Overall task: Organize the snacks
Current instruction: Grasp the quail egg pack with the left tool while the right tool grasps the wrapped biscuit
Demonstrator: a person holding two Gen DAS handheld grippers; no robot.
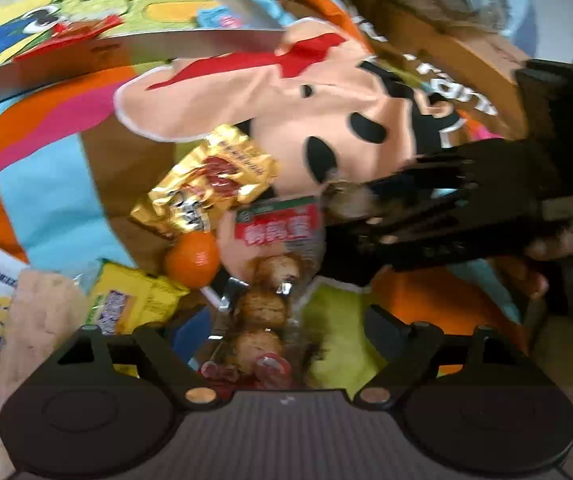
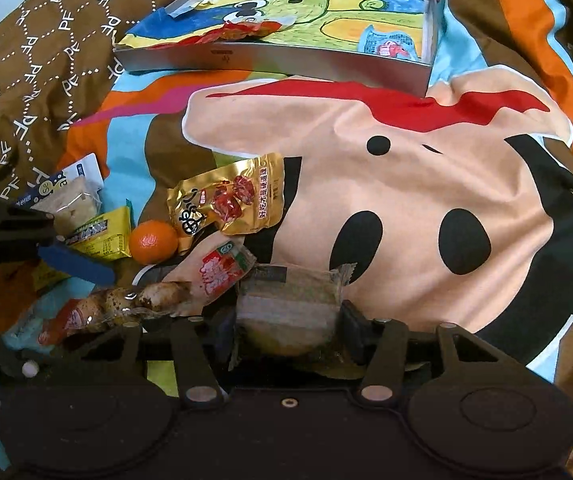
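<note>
Blurred egg packet [image 1: 274, 276], perhaps between jaws

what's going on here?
A person with two handheld grippers is sorting snacks on a cartoon bedspread. The right gripper is shut on a clear-wrapped round cake. The left gripper sits around a pack of brown eggs; its grip is unclear. The grey box holds two packets; the gold packet and orange remain outside.

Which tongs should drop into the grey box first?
Probably right. The right tongs are already shut on the round wrapped pastry, with open blanket up to the grey box. The left tongs straddle the quail-egg pack, apparently ungripped.
</note>
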